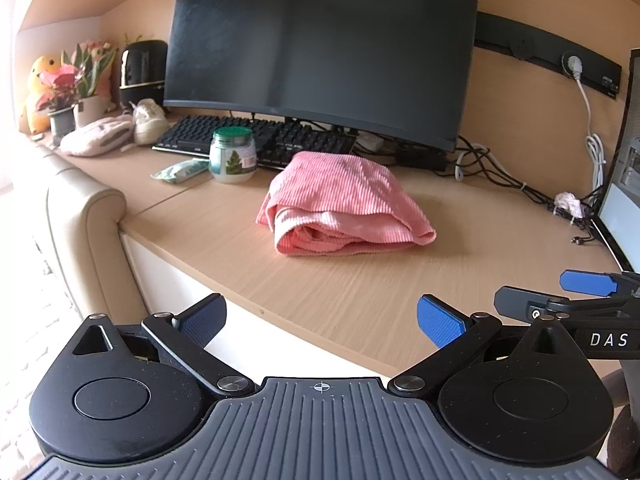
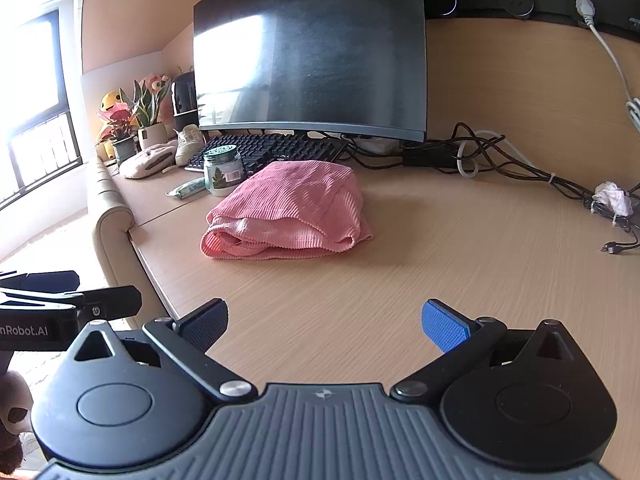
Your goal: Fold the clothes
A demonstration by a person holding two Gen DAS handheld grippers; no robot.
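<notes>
A pink ribbed garment [image 1: 342,204] lies folded in a compact bundle on the wooden desk [image 1: 360,300], in front of the monitor; it also shows in the right wrist view [image 2: 288,212]. My left gripper [image 1: 322,322] is open and empty, held back near the desk's front edge, well short of the garment. My right gripper [image 2: 325,326] is open and empty over the desk, also short of the garment. The right gripper's fingers [image 1: 588,282] show at the right edge of the left wrist view.
A curved monitor [image 1: 320,48], black keyboard [image 1: 256,140] and green-lidded jar [image 1: 233,156] stand behind the garment. Plants, a plush toy and a shoe [image 1: 148,120] sit far left. Cables [image 2: 520,164] trail at the right. A beige sofa arm [image 1: 88,216] meets the desk's left edge.
</notes>
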